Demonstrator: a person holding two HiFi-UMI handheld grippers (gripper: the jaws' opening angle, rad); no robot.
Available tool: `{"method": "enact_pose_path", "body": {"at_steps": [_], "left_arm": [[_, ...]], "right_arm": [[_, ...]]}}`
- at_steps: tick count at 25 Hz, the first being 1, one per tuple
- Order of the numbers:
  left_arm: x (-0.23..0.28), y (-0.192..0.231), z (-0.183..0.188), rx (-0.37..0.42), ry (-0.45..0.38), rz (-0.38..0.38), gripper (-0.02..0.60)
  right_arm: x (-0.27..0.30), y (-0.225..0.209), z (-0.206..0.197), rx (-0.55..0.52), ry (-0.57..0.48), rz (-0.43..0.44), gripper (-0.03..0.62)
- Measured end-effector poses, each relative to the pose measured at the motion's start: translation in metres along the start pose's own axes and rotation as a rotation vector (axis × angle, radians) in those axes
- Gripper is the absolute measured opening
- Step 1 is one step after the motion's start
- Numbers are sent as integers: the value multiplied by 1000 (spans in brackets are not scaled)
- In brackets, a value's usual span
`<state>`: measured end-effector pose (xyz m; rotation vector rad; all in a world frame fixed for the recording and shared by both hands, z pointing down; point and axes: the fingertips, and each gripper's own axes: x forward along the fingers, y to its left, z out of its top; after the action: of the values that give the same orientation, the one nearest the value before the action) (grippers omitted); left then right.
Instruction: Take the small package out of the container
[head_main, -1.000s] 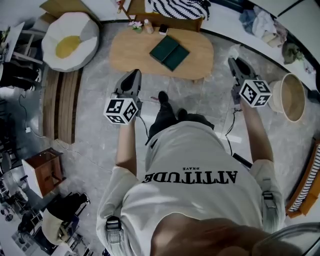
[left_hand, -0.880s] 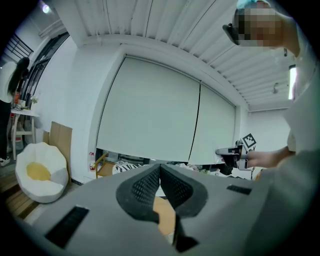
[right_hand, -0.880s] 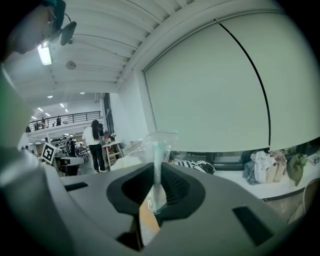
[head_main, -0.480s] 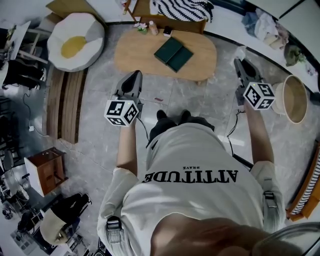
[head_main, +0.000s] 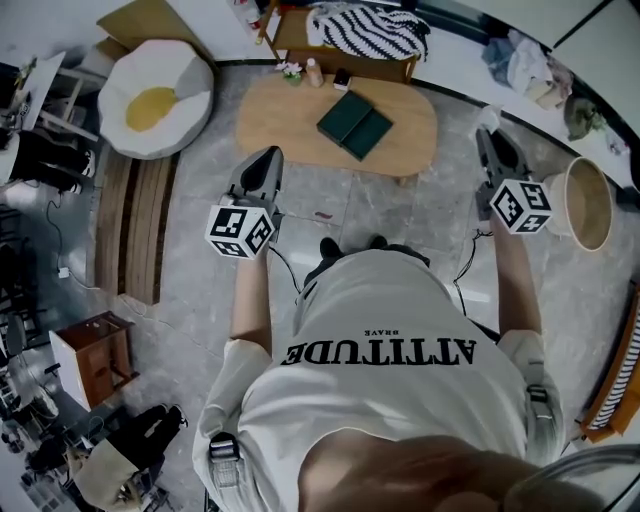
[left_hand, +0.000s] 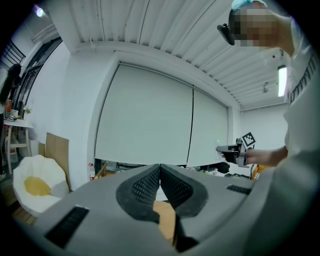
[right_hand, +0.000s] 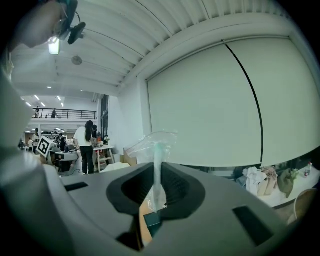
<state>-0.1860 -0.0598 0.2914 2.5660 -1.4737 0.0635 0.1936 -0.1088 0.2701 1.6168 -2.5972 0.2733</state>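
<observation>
A small clear plastic package (right_hand: 156, 145) stands upright between the pads of my right gripper (right_hand: 158, 167), which is shut on it. In the head view the package (head_main: 487, 117) shows as a pale bit at the tip of the right gripper (head_main: 492, 137), held in the air at the right. A round beige basket (head_main: 586, 205) stands on the floor to the right of that gripper. My left gripper (head_main: 263, 160) is held out at the left, shut with nothing in it; its pads (left_hand: 150, 182) touch.
A person in a white T-shirt stands on a grey tiled floor. Ahead is an oval wooden table (head_main: 290, 120) with a dark green book (head_main: 355, 123). An egg-shaped cushion (head_main: 155, 95) lies at the far left and a small wooden stool (head_main: 90, 355) at the lower left.
The view has drifted, so the table and cushion sit a little lower and further right. The person's feet have drawn back under the body. Both grippers keep their pose and the package stays gripped.
</observation>
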Motion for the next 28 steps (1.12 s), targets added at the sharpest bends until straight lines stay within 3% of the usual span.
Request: {"method": "enact_pose_path", "body": {"at_steps": [7,28], "left_arm": [[2,22,5,-12,-9,-8,22],[14,38,5,-23,-23,-17,22]], "right_arm": [[9,11,11,1,-28,-14,61],[23,9,11,8,-30,-34,61]]}}
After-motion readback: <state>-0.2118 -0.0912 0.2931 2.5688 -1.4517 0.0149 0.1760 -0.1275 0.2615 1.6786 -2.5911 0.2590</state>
